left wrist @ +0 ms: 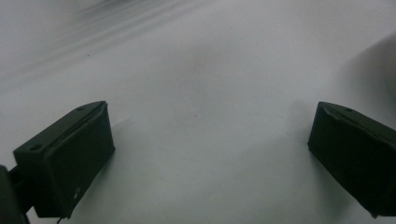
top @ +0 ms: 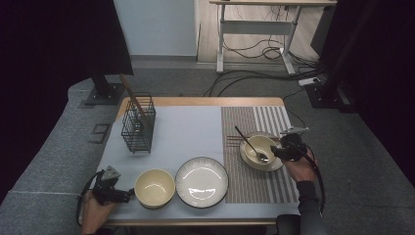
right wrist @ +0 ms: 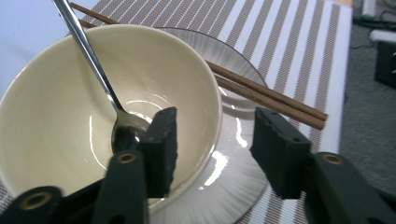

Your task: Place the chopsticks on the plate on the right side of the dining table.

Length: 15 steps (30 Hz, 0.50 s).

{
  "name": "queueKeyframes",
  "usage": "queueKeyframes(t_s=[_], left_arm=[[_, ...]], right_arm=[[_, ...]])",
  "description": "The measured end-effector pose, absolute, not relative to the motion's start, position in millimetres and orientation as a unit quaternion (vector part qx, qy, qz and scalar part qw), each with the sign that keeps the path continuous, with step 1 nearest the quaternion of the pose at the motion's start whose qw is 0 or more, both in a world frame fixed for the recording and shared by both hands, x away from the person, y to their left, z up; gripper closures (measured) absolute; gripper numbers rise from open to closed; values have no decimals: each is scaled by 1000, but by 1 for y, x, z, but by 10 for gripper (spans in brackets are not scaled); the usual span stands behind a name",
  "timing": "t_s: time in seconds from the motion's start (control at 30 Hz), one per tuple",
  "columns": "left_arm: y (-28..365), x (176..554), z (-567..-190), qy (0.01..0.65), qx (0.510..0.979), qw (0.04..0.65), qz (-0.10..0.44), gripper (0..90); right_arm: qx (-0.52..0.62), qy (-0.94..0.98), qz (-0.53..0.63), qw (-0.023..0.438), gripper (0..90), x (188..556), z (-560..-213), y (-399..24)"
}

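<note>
Up close, the right gripper (right wrist: 212,140) straddles the bowl (right wrist: 65,93) rim, one jaw inside by the spoon (right wrist: 93,70), not clamped. Chopsticks (right wrist: 261,93) cross the saucer (right wrist: 233,154) behind. Overhead, the left gripper (top: 128,195) is released beside a second bowl (top: 154,188), near a plate (top: 201,181).

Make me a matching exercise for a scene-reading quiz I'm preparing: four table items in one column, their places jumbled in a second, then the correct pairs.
Column one:
1. spoon
2. wire basket
3. empty cream bowl
4. chopsticks on the plate

Column two:
A. near the table's far left corner
B. lying across the plate rim behind the right-hand bowl
C. beside the left tool, on the pale cloth
D. standing in the bowl on the striped mat

Pairs: 1-D, 2-A, 3-C, 4-B
</note>
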<state>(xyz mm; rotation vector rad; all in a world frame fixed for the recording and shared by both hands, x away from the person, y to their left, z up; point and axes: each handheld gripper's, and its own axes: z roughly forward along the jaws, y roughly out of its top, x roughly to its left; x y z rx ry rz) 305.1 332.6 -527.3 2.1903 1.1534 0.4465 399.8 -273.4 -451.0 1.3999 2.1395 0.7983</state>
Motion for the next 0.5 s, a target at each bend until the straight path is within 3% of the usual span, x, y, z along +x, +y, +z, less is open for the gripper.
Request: queueKeyframes(t_s=[0.13,0.43,0.5], left_arm=[[333,305,-527,437,828,308,169,0],[333,305,-527,437,828,308,168,0],[333,305,-527,437,828,308,168,0]], right_arm=[[515,778,286,220,580,404,-455,-274],[514,776,295,216,807,411,-462,-275],[513,777,294,215,811,412,-462,-274]])
